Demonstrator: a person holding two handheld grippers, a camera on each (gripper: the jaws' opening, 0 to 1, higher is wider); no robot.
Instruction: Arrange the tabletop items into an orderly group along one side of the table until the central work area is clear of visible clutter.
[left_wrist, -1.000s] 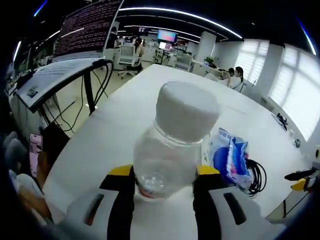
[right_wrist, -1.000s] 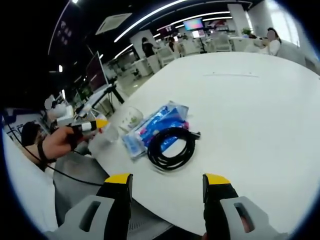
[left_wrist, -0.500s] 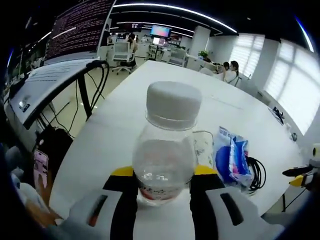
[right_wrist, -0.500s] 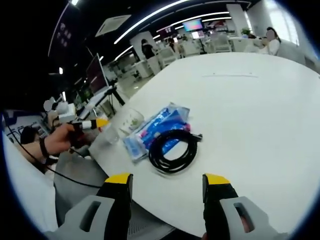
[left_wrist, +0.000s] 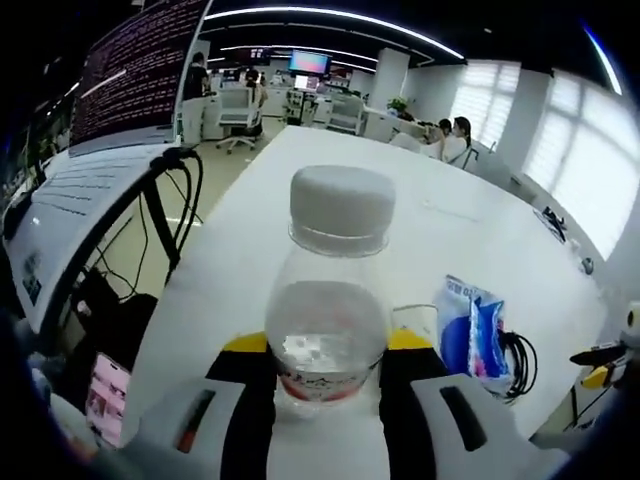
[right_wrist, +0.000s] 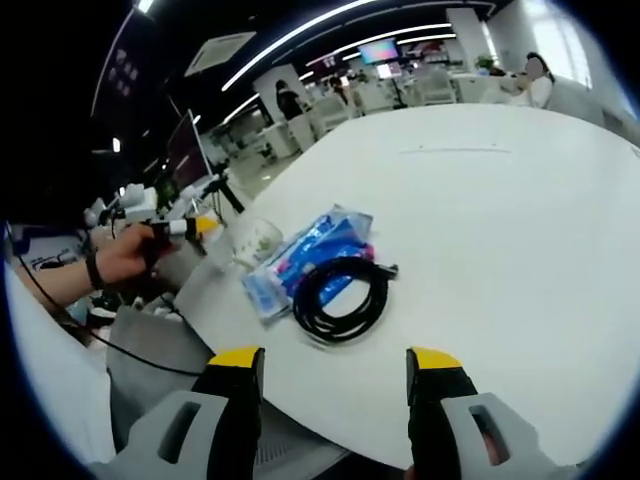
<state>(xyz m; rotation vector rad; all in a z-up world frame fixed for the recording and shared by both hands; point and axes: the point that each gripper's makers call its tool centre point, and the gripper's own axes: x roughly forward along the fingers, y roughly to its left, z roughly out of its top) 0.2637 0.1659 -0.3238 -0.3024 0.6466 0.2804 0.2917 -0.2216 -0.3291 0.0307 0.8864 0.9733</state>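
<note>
Since the bottle's already clamped, here's how I'd play it:
left gripper: jaws pinching the clear water bottle, upright, near the counter edge
right gripper: jaws spread, holding nothing, hovering off the near edge
group: glass, blue packet, black cable coil, all touching
tip: set it upright beside the glass, probably release gently

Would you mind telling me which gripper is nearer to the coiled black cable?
The right gripper: the coiled black cable lies on the table just ahead of its open jaws. The left gripper, holding the bottle, is farther off, beyond the blue packet.
</note>
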